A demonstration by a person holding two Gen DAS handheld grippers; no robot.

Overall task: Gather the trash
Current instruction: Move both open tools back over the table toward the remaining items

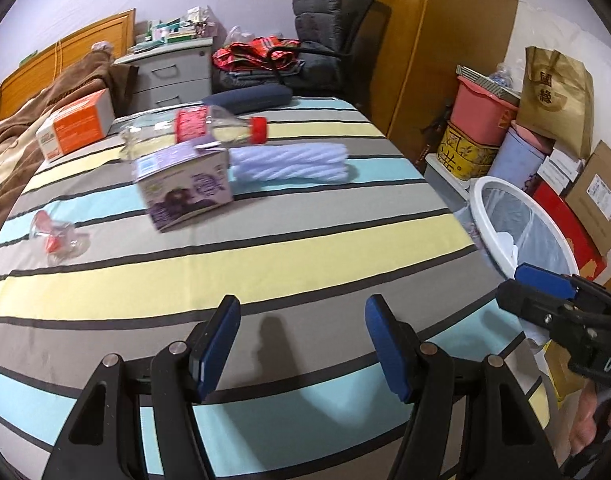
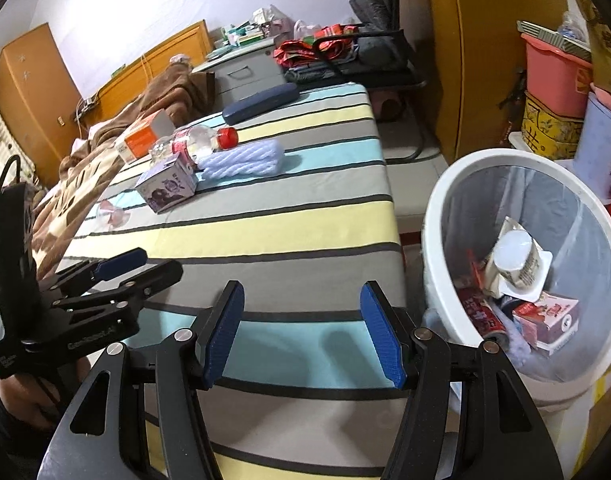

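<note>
1. Both grippers were empty. Left gripper (image 1: 303, 344) had its jaws well apart with nothing between the pads, only the striped sheet (image 1: 265, 256) below. Right gripper (image 2: 301, 336) was the same: wide open, nothing held.
2. Trash left on the bed: purple carton (image 1: 185, 188) mid-sheet, clear bottle (image 1: 193, 132) with red cap just behind and touching it, orange box (image 1: 77, 124) further left by the brown blanket (image 1: 33, 128), and a small clear crushed bottle (image 1: 57, 236) with red bits near the left edge.
3. Bin (image 2: 437, 208) stood on the floor just off the right side of the bed, lined with a bag and already holding cartons, a cup and wrappers.
4. Risk: carton and bottle touched. Closing on the carton would likely nudge the bottle, and being round and on its side it could roll off.
5. Risk: folded lilac towel (image 1: 289, 164) lay right beside the carton, and a dark blue case (image 1: 245, 100) sat behind. Neither looked like trash; a sloppy approach could snag the towel.
6. Risk: the crushed bottle was transparent and blurred, so its edges were hard to judge; a miss or slip seemed likely.
7. Risk: soft mattress, so pressing down would sink the pads and tip light items.
8. Look: the carton was pale purple with dark printed graphics, lying tilted, top flap apparently open.
</note>
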